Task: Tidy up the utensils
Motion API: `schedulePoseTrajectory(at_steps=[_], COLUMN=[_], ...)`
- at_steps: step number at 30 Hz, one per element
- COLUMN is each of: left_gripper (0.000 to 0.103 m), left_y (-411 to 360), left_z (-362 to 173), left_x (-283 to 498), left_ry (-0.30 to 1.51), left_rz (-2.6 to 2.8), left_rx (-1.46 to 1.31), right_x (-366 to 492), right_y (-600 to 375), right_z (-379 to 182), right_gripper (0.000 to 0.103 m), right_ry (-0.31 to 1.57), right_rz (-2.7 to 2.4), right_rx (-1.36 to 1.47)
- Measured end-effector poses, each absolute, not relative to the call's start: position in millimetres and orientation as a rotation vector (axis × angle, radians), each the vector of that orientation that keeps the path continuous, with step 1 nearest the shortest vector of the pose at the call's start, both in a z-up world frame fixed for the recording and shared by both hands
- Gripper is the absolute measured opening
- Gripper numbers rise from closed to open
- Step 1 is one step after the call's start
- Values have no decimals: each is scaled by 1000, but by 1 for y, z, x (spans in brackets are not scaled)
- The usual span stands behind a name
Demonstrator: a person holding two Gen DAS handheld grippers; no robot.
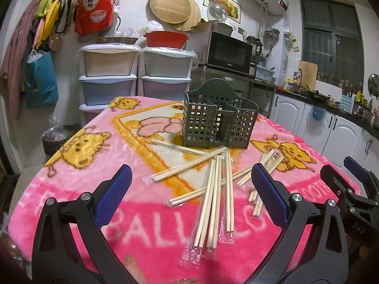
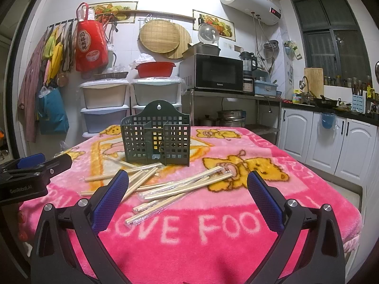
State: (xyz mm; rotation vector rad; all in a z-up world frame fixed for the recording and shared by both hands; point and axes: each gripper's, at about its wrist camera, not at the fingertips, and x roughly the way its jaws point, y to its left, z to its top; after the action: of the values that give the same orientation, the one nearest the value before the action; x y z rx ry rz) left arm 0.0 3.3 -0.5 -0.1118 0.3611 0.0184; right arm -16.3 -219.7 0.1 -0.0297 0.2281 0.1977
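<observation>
A dark green slotted utensil holder (image 1: pixel 219 116) (image 2: pixel 156 135) stands upright on the pink blanket, with nothing visible inside it. Several pairs of wooden chopsticks in clear wrappers (image 1: pixel 214 196) (image 2: pixel 180 187) lie scattered in front of it. My left gripper (image 1: pixel 189 189) hovers open above the near end of the pile, nothing between its blue pads. My right gripper (image 2: pixel 187 194) is also open and empty, just short of the chopsticks. In the left wrist view the right gripper (image 1: pixel 355 189) shows at the right edge; the left gripper (image 2: pixel 30 172) shows at the left of the right wrist view.
The pink cartoon blanket (image 2: pixel 213 232) covers the whole table. Behind it stand stacked plastic drawers (image 1: pixel 109 75), a microwave (image 1: pixel 227 52) on a metal rack and white kitchen cabinets (image 2: pixel 327 142). A fingertip (image 1: pixel 132 267) shows at the bottom edge of the left wrist view.
</observation>
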Motion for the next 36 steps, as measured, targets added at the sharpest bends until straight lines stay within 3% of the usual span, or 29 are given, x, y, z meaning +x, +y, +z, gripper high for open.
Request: schedulePoseTrajectory(at_steps=[13,36], left_gripper=[93,93], left_y=[10,56], left_z=[12,-2], left_x=[6,75], left_ry=[369,626], left_rz=[40,-118], left_rx=[-147,-88], right_x=[-13,66], right_y=[-214,-231], right_z=[11,36], right_gripper=[97,97], right_ry=[250,354], right_rz=[220,218], right_rx=[-46,-19])
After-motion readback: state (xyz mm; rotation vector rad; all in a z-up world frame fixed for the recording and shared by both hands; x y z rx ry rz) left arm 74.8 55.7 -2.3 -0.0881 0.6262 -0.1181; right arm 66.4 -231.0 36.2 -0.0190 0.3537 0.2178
